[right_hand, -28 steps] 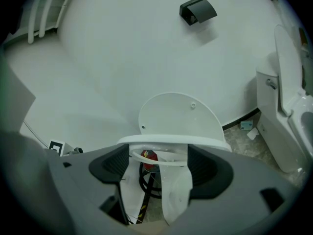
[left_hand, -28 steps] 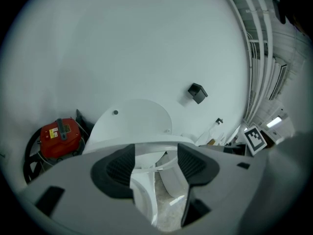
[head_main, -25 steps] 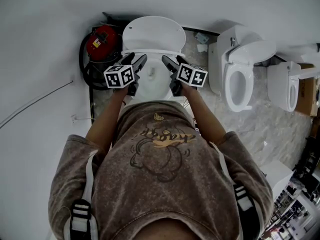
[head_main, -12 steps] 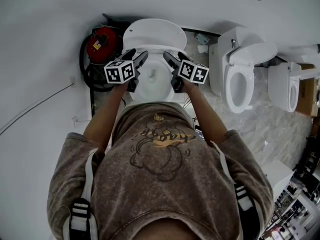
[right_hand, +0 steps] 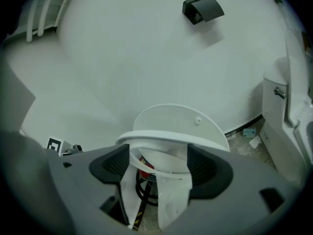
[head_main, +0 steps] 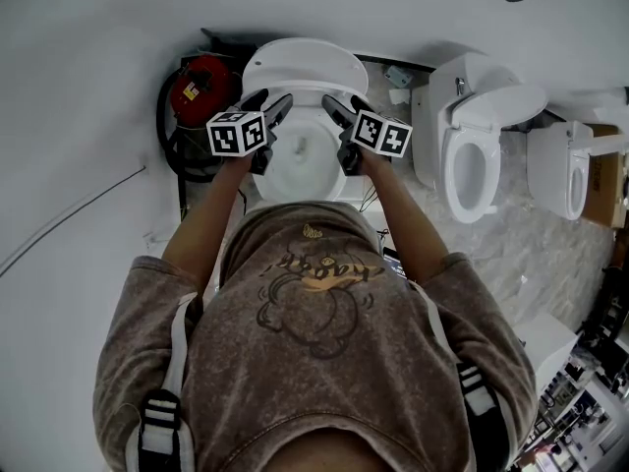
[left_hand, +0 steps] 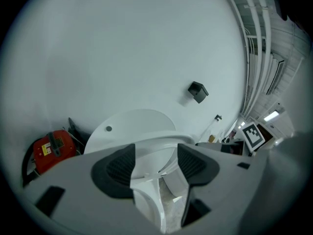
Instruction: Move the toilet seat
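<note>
The white toilet point(head_main: 300, 160) stands against the wall with its lid point(head_main: 300, 62) up. Its seat point(left_hand: 161, 143) is tilted up off the bowl, and its ring runs across both gripper views point(right_hand: 166, 137). My left gripper point(head_main: 273, 106) holds the seat's left side, with the white ring filling the gap between its pads point(left_hand: 117, 168). On the right side my right gripper point(head_main: 342, 106) grips the ring the same way between its pads point(right_hand: 203, 163). The person's body hides the front of the bowl in the head view.
A red canister point(head_main: 201, 82) with a black hose sits on the floor left of the toilet. Two more white toilets point(head_main: 477, 155) point(head_main: 565, 170) stand to the right, beside a cardboard box point(head_main: 604, 180). A black box point(right_hand: 203, 7) is mounted on the wall.
Both grippers have moved a little farther from the person, toward the lid and wall, and the seat has come with them.
</note>
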Demonstrator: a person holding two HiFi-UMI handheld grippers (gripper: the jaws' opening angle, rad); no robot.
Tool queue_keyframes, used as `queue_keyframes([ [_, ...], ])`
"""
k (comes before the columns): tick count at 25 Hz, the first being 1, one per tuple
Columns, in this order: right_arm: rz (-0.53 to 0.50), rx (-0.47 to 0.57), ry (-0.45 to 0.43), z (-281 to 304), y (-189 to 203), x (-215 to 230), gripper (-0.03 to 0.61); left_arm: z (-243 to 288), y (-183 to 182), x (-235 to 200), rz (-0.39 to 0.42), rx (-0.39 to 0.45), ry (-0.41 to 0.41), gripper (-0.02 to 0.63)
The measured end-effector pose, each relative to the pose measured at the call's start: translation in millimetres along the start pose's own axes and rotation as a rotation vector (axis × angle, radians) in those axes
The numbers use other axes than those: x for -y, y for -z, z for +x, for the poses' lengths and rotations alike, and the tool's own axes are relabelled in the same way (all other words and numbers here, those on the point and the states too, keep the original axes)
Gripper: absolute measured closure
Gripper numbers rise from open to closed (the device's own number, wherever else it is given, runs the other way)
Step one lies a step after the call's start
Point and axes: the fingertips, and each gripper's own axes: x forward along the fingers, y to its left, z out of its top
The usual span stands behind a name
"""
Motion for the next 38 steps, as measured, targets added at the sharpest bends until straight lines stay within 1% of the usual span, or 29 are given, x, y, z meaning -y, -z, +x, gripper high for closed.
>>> queue_keyframes([
  [7, -0.007, -0.016, -0.001, 10.1, 0.5, 2.5, 0.215, 4.8, 1.1, -8.8, -0.004, -0.014, -0.006, 0.345],
  [15, -0.003, -0.019, -0.002, 18.2, -11.2, 8.6, 0.215, 13.6, -6.0, -17.5, 0.020, -0.035, -0.016, 0.345],
  [22, -0.005, -0.039, 0.000, 29.7, -18.8, 15.8, 0.215, 24.9, -14.8, -21.5, 0.015, -0.031, -0.015, 0.346],
  [38, -0.020, -0.050, 0.006, 50.7, -32.3, 22.5, 0.215, 44.5, -28.6, -33.2, 0.032, -0.047, -0.016, 0.345],
])
